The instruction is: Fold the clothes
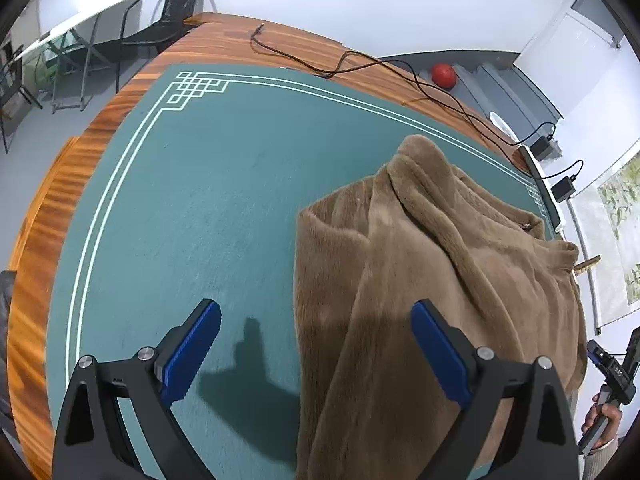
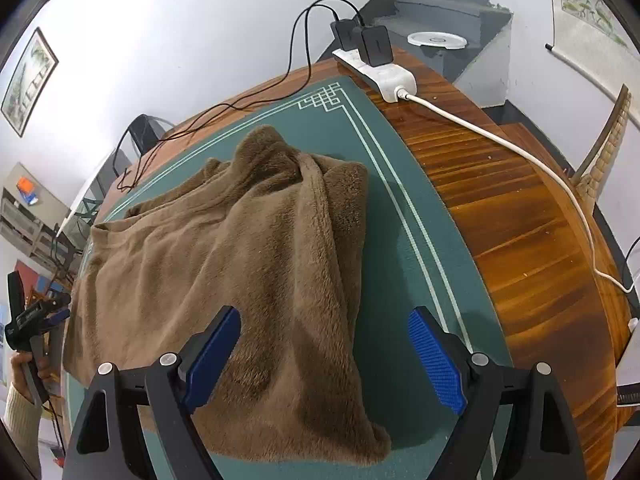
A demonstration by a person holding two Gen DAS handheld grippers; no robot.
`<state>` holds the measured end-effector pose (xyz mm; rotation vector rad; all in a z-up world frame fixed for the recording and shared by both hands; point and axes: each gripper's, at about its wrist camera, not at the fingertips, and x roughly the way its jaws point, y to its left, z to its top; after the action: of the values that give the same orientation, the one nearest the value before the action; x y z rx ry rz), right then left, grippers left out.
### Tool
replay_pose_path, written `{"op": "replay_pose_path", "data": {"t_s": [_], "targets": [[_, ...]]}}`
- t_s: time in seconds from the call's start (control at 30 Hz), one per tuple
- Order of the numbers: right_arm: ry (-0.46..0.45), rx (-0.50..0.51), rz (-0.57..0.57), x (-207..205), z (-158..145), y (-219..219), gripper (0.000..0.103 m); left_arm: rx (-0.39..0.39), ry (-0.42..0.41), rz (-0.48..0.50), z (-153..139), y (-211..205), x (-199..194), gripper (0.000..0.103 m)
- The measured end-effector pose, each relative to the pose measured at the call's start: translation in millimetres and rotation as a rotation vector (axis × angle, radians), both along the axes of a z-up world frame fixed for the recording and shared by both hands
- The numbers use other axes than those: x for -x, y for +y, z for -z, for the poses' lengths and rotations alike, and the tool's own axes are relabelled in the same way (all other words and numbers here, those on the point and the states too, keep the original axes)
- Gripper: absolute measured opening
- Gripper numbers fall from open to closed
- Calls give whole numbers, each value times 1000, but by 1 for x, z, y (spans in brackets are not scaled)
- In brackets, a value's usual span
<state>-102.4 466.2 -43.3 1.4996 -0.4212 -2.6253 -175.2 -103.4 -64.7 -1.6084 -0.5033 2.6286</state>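
Observation:
A brown fleece garment lies rumpled on the green mat, loosely bunched with thick folds. My left gripper hovers open above the garment's left edge, its right finger over the fleece and its left over bare mat. In the right wrist view the same garment fills the mat's middle. My right gripper stands open above the garment's near right corner. Nothing is between either pair of blue pads. Each gripper shows at the other view's edge, held by a hand.
The mat covers a wooden table. A white power strip with black chargers and a white cable sits at the far corner. Black cables trail along the far edge. A black chair and a red ball lie beyond.

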Motion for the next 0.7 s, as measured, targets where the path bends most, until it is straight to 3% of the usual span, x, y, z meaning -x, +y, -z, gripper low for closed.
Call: {"op": "replay_pose_path", "data": {"t_s": [0.23,0.47,0.7], "targets": [[-15,-27,-11,25,5,1,88,12,-7,71,12,9,23,97],[-50,-2,6,46,19,6,88,-6,-31,69,26,9,27,97],[-60,96,87,16,28,20,88,-39,-40,24,30,-3,16,98]]}}
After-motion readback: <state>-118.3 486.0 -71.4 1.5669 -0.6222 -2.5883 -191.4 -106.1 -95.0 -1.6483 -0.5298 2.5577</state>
